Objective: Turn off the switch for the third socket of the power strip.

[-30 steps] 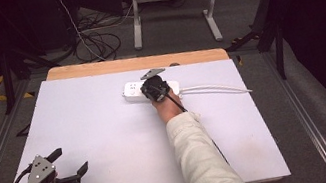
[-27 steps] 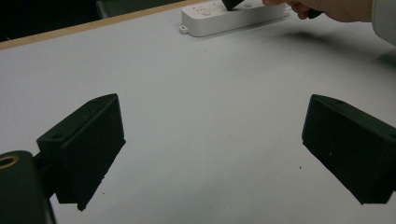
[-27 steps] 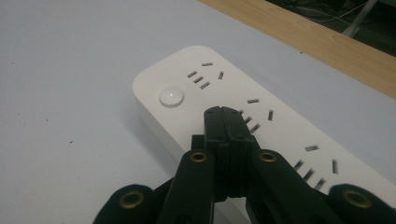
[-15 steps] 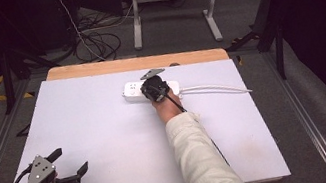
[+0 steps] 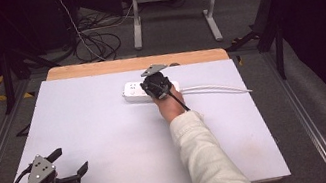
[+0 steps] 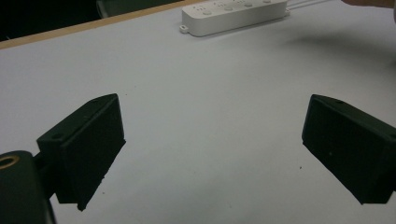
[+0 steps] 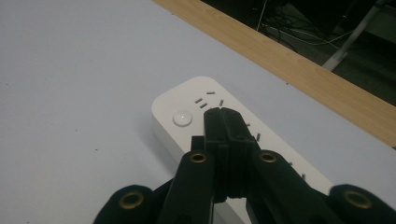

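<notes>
1. Power strip [image 5: 138, 91]: lies at the table's [image 5: 110, 146] far edge, cord trailing right.
2. My right gripper [image 7: 227, 122]: jaws pressed together, empty, tip over the strip's sockets beside its round button [image 7: 182, 117], probably to press.
3. My left gripper [image 5: 69, 163]: jaws spread, parked at the near-left corner, clear of the work.
4. Change since earlier frames: none visible.

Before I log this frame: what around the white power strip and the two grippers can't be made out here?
- High view: the right gripper covers the white plastic power strip's middle.
- Right gripper view: closed jaws hide whether they touch the strip.
- Left gripper view: the frame's top edge cuts off the strip's far end.
</notes>
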Tool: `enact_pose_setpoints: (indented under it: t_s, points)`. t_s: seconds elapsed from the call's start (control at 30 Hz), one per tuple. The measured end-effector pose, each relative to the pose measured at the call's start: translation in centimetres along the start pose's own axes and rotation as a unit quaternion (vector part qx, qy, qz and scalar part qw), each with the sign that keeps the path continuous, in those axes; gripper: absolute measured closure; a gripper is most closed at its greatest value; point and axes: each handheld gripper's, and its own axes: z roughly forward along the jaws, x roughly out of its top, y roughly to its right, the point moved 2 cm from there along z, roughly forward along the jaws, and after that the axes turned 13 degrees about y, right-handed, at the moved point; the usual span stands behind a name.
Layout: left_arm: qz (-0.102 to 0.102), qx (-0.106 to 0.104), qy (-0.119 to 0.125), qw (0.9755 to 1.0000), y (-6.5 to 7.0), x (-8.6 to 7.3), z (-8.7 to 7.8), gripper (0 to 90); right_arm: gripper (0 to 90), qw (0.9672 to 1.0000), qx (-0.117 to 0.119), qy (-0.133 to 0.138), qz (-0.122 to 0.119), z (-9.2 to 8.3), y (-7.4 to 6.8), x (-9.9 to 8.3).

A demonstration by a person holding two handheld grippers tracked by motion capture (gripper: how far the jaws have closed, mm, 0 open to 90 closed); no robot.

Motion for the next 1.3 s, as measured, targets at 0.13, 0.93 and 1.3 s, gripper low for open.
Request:
enact_pose_setpoints:
  t_s: [0.13,0.93,1.3]
  points:
    - [-0.001,-0.001,0.000,1.0000,0.0,0.0,0.1,6.3,90.0,1.0000,0.003,0.007,-0.001,-0.8,-0.2,0.6]
    - [-0.002,0.000,-0.005,1.0000,0.1,-0.1,0.1,6.3,59.0,0.9994,0.009,0.030,0.016,-4.5,0.2,2.5]
    - [-0.002,0.002,-0.004,1.0000,0.1,-0.1,0.1,6.3,43.8,0.9981,0.018,0.049,0.033,-8.4,0.7,3.0]
